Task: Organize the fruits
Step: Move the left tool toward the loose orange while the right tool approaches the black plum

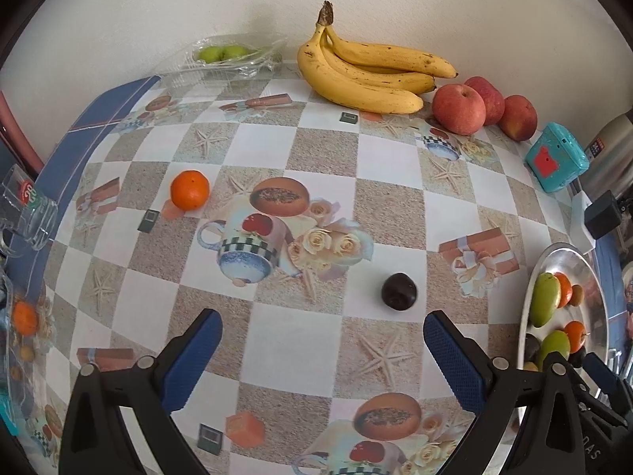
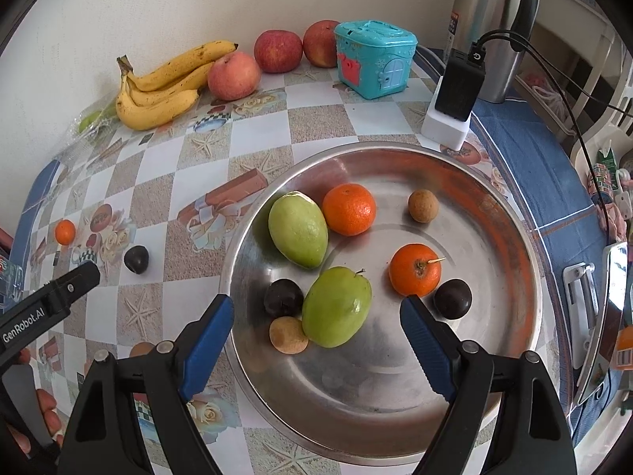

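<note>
Covering the table, a checkered printed tablecloth (image 1: 316, 142) meets a plain pale wall (image 1: 158, 8); both the left gripper (image 1: 322, 334) and the right gripper (image 2: 316, 316) gape apart, holding nothing.

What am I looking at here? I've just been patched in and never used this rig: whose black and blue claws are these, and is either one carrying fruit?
No robot arm: a person holds one two-finger gripper in each hand, each with a fisheye camera looking along its fingers. The left wrist view shows the left gripper open and empty above the patterned table. Ahead of it lie a loose dark plum and a tangerine; bananas and apples sit by the wall. The right wrist view shows the right gripper, open and holding nothing, over a metal tray. The tray holds two green fruits, two tangerines, two dark plums and two small brown fruits. A teal box stands behind.
</note>
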`<state>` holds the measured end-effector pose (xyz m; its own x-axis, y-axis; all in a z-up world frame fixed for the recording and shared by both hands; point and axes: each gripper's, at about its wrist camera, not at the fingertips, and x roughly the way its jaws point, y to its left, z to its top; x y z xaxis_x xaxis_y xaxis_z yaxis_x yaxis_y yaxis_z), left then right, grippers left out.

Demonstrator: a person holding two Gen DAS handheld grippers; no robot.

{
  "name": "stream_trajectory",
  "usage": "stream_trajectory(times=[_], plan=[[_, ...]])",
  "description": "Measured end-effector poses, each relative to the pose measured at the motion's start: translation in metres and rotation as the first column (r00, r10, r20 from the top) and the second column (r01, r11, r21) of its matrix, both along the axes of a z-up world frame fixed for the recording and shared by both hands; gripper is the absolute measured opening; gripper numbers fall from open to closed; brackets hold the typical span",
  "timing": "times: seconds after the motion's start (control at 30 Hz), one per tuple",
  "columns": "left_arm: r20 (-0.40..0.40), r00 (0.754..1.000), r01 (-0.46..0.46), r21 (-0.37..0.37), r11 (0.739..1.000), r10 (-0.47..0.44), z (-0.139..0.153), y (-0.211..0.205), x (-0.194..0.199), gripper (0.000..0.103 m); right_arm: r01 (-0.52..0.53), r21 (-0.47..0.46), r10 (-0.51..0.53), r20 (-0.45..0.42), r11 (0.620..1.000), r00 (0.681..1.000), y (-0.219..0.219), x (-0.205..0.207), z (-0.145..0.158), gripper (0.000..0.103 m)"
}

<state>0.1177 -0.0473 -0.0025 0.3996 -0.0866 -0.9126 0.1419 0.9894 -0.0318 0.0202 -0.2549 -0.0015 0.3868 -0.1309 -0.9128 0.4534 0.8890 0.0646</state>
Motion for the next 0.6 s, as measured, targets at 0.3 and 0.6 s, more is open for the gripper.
stream_trajectory(times=[0.3, 0.6], plan=[[0.029, 0.999, -0.024, 0.056, 0.998, 0.022, 0.005, 0.044, 0.016, 0.103, -0.024, -0.022, 0.024, -0.019, 0.999, 1.0, 0.02, 0.013, 0.0, 0.086], [0.04, 0.995, -0.091, 0.059, 0.994, 0.089, 0.013, 0.098, 0.025, 0.103, -0.099, 0.003, 0.099, 0.007, 0.995, 0.995, 0.065, 0.037, 0.005, 0.086]])
